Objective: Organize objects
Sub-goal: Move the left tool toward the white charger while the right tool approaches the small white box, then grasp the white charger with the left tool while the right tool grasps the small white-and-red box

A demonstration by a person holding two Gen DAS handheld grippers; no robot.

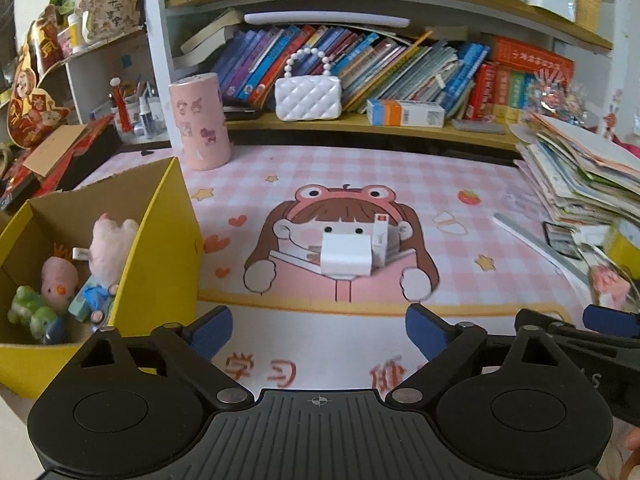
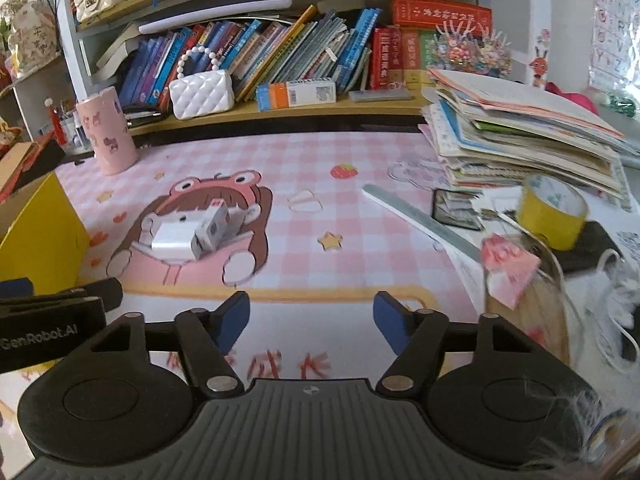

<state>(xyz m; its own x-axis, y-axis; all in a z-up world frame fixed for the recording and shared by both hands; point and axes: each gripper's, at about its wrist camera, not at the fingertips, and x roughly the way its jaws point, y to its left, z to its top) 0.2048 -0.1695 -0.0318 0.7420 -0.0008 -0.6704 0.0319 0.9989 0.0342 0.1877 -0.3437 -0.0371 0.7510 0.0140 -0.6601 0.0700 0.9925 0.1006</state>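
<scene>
Bare pink checked mat is lying open all around the white charger block at its middle. Left of the block, a yellow cardboard box is walling that side; right of it, a leaning paper stack and yellow tape roll are crowding the bench.

The desk mat is a pink-and-white check with a cartoon girl in a pink frog hood at its middle. On that girl sit a plain white block and a white carton with a red top. Left of the girl stands a yellow box with a brown inside, holding a pink plush and a green toy. Behind the girl is a pale pink cylinder with small cartoon figures, and a white quilted purse. Right of her lies a yellow tape roll. Both tools have blue pads on black frames.
</scene>
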